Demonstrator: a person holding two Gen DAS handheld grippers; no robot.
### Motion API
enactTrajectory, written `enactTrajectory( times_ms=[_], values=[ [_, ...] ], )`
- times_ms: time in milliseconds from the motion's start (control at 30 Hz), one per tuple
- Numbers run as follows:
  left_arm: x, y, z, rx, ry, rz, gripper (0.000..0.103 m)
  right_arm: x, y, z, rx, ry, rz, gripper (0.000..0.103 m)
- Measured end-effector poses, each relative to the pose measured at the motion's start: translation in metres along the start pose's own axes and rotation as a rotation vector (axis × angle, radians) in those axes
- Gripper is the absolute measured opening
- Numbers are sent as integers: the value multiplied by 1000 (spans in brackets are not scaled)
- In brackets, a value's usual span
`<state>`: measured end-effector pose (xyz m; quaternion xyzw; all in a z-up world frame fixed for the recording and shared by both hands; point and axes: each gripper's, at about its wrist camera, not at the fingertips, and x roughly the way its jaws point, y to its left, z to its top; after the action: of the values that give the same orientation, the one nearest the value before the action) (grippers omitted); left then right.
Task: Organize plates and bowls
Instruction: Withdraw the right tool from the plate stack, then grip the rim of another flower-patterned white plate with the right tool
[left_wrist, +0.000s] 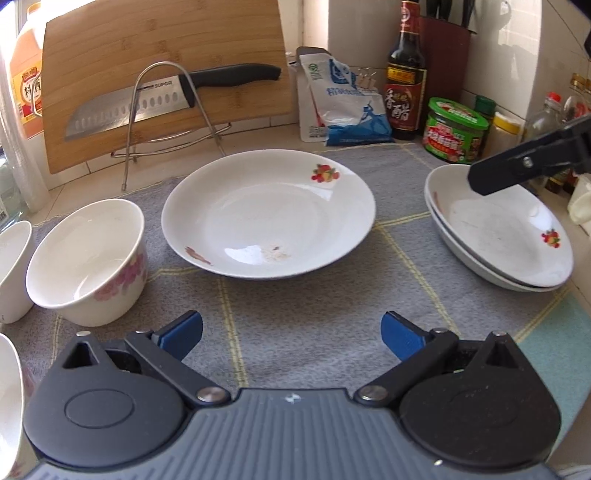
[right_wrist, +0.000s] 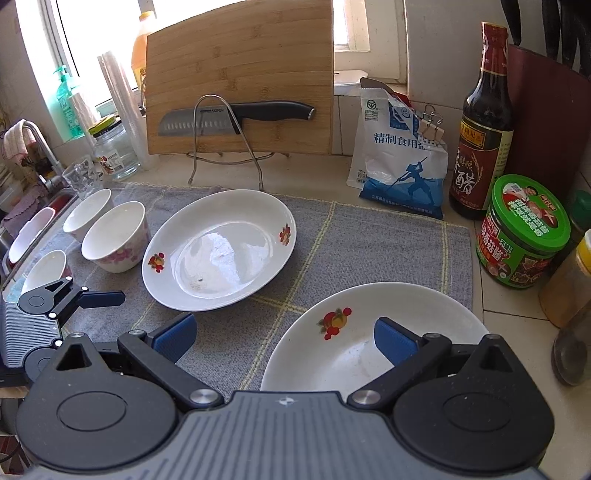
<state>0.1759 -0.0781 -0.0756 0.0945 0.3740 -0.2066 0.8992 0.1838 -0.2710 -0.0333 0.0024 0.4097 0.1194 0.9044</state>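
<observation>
both tools gape wide and empty: left tool faces the lone plate, right tool hangs over the stacked plates.

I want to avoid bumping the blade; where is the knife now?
The knife rests across a wire rack against the upright bamboo cutting board, behind the single plate, at the back left of the counter.
</observation>
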Motion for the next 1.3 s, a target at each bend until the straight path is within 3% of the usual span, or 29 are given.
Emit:
enactTrajectory(
  times_ms=[467, 900, 1300],
  values=[
    [35, 16, 8, -13, -12, -11, 103, 18, 28, 12, 16, 69, -52, 103],
    [43, 16, 17, -51, -18, 22, 103, 78, 19, 58, -125, 134, 102, 103],
    [45, 15, 17, -63, -52, 34, 103, 158, 23, 91, -281, 337, 218, 103]
  ],
)
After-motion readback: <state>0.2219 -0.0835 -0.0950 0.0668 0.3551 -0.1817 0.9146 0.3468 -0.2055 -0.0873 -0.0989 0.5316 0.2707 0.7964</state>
